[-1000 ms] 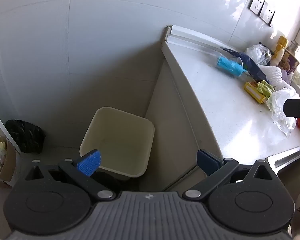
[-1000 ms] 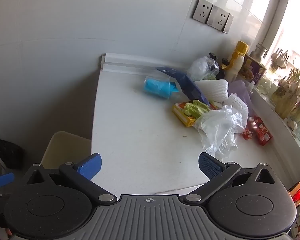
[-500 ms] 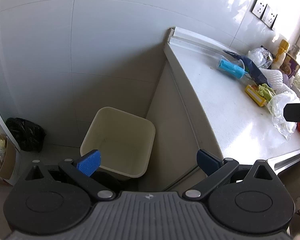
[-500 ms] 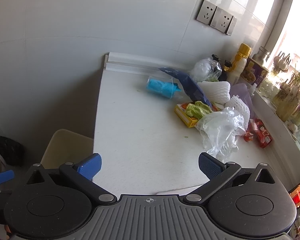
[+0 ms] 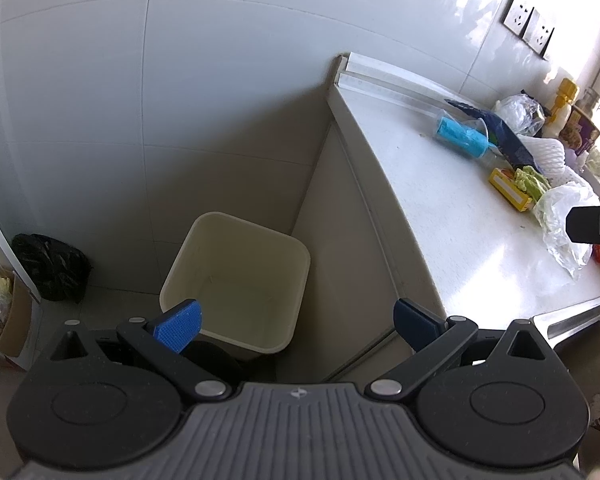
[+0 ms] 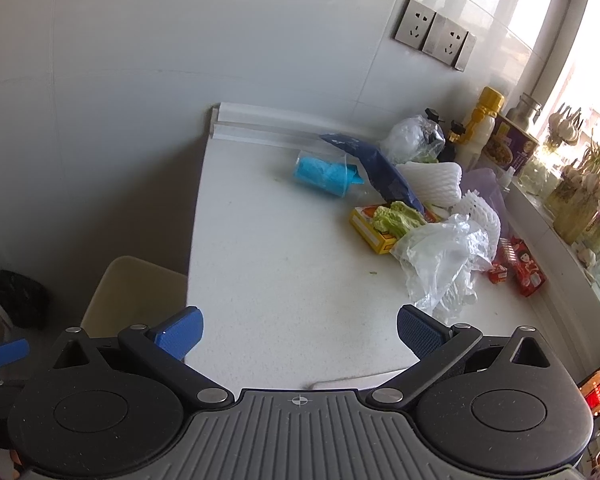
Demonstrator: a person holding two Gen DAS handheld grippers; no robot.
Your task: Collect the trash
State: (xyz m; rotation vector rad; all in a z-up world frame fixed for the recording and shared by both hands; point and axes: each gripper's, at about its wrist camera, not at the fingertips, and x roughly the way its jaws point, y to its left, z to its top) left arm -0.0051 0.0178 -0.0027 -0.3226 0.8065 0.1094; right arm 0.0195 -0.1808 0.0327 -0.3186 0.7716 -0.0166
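Two wall sockets [image 6: 432,38] above the counter; a yellow-capped bottle [image 6: 480,128] beside what looks like a tin [image 6: 508,148].

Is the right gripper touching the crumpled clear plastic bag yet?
Apart. The right wrist view shows bare countertop between the open right gripper and the plastic bag.

Colours on the white surface [image 6: 284,280] and near it

Cream bin [image 5: 236,280], cyan cup [image 6: 324,174], dark blue bag [image 6: 384,172], yellow box [image 6: 370,230] with green leaves [image 6: 396,216], red packets [image 6: 526,266].

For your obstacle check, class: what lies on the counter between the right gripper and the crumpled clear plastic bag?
Only bare white countertop separates the right gripper from the plastic bag, per the right wrist view.
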